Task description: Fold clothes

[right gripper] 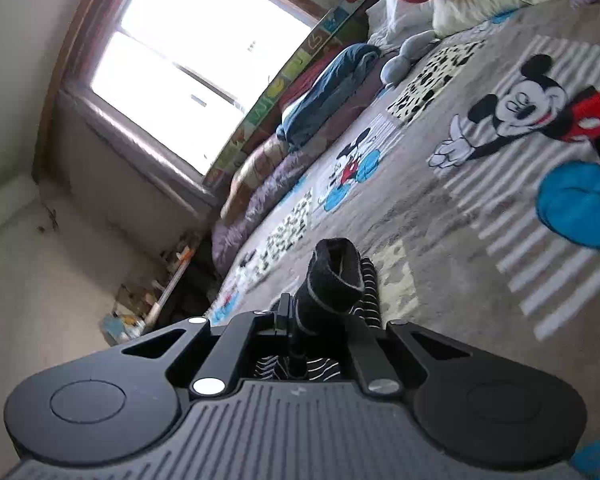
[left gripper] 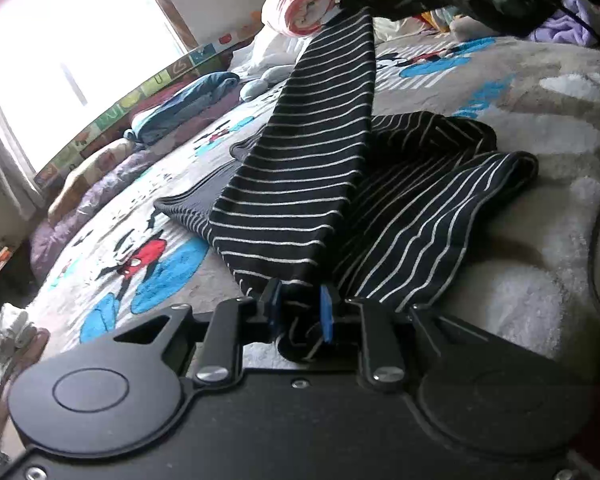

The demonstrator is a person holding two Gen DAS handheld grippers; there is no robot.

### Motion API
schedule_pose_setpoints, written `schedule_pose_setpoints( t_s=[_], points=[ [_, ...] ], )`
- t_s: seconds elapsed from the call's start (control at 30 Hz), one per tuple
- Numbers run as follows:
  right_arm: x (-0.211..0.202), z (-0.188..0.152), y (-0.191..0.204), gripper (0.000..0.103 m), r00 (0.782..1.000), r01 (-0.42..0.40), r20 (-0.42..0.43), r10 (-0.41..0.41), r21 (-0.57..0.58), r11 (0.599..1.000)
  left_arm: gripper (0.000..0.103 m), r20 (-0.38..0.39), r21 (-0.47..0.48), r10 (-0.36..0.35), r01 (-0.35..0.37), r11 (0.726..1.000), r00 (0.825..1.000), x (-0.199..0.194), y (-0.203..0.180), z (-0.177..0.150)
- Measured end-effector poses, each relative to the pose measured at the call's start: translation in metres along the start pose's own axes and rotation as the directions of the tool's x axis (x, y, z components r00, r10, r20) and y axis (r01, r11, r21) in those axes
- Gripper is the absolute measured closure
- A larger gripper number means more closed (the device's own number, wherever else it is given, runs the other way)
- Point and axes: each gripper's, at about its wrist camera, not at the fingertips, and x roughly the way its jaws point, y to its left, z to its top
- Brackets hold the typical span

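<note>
Left wrist view: the left tongs (left gripper: pixel 302 312) are closed on a bunched end of the black striped garment (left gripper: pixel 300 168). From there the cloth is stretched up in a long band to its far end, held high, while the rest is spread on the cartoon blanket (left gripper: pixel 540 128) of the bed. In the right wrist view, the right tongs (right gripper: pixel 320 316) are clamped on a dark cuff of the same garment, above the blanket.
</note>
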Motion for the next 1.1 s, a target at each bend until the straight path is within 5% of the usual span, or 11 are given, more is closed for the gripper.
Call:
schedule_pose_setpoints(
  t_s=[0.47,0.57,0.7,0.8,0.87,0.93,1.03,1.1],
  points=[
    [-0.044,-0.034,-0.054,0.096,0.998,-0.043,0.057,0.033,0.179,0.983,0.085,-0.039,-0.027,-0.118,0.117,0.993,0.992,0.004,0.016,0.002],
    [-0.037,-0.034,-0.063,0.096,1.0,0.009,0.024,-0.013,0.127,0.992,0.085,-0.045,-0.054,-0.136,0.134,0.99,0.99,0.005,0.019,0.002],
    [-0.018,-0.041,-0.098,0.096,0.999,0.011,-0.041,-0.002,0.199,0.98,0.085,-0.057,-0.061,-0.165,0.162,0.985,0.985,0.005,0.023,0.006],
    [-0.012,-0.048,-0.101,0.096,0.998,-0.018,-0.061,0.027,0.145,0.989,0.082,-0.049,-0.108,-0.264,0.258,0.96,0.963,-0.001,0.044,0.009],
    [-0.009,-0.05,-0.104,0.095,0.997,-0.041,-0.062,0.051,0.147,0.988,0.055,-0.001,-0.17,-0.338,0.333,0.927,0.941,-0.01,0.067,0.008],
    [-0.007,-0.048,-0.108,0.094,0.996,-0.053,-0.055,0.063,0.166,0.985,0.054,0.057,-0.226,-0.38,0.382,0.896,0.923,-0.018,0.089,0.006],
    [-0.004,-0.046,-0.111,0.093,0.995,-0.074,-0.055,0.085,0.181,0.981,0.054,0.115,-0.293,-0.365,0.383,0.876,0.924,-0.023,0.115,0.003],
    [-0.003,-0.046,-0.11,0.093,0.994,-0.081,-0.062,0.093,0.177,0.981,0.054,0.121,-0.354,-0.316,0.339,0.872,0.941,-0.017,0.126,0.003]
  ],
)
